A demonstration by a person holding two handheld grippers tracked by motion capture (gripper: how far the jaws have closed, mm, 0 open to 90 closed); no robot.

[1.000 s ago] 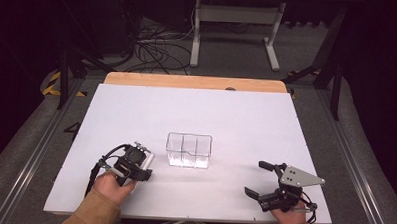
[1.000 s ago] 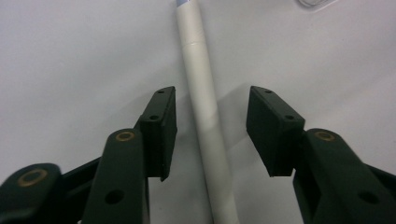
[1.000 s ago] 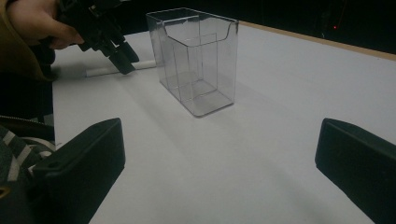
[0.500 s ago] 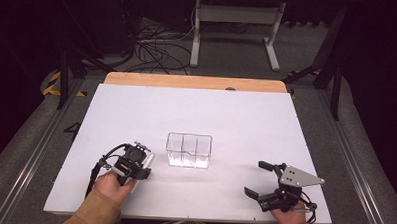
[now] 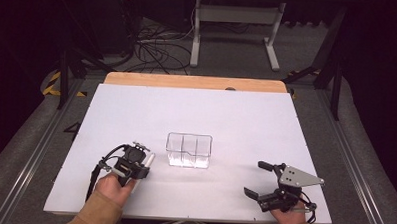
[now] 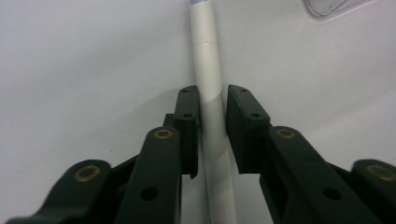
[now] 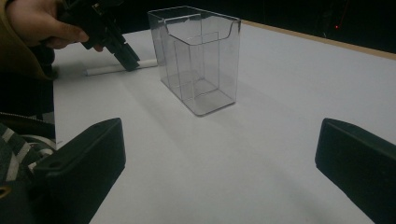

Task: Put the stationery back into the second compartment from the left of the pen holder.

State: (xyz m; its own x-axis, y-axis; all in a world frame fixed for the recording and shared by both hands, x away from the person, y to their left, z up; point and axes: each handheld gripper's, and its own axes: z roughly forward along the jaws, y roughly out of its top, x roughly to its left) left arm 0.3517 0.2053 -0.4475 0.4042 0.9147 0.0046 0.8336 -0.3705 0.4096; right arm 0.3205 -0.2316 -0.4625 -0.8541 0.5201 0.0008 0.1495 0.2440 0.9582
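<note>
A white pen (image 6: 205, 60) lies flat on the white table (image 5: 246, 118), left of a clear plastic compartment box (image 5: 188, 150). My left gripper (image 6: 213, 93) points down over the pen with one black jaw on each side of its barrel. The jaws have just been closing and stand close against the barrel, with a thin gap still showing on the right side. In the high view the left gripper (image 5: 137, 165) covers most of the pen (image 5: 149, 159). My right gripper (image 5: 254, 178) rests at the table's front right, wide open with nothing between its jaws.
The clear box (image 7: 198, 56) stands upright mid-table with inner dividers, and the pen (image 7: 105, 70) and left gripper (image 7: 126, 58) are just beyond it in the right gripper view. A wooden strip (image 5: 192, 82) edges the table's far side. Cables and a stand's legs lie on the floor behind.
The left gripper's jaws have drawn in a little around the pen. Both hands, the pen and the box stay where they were.
</note>
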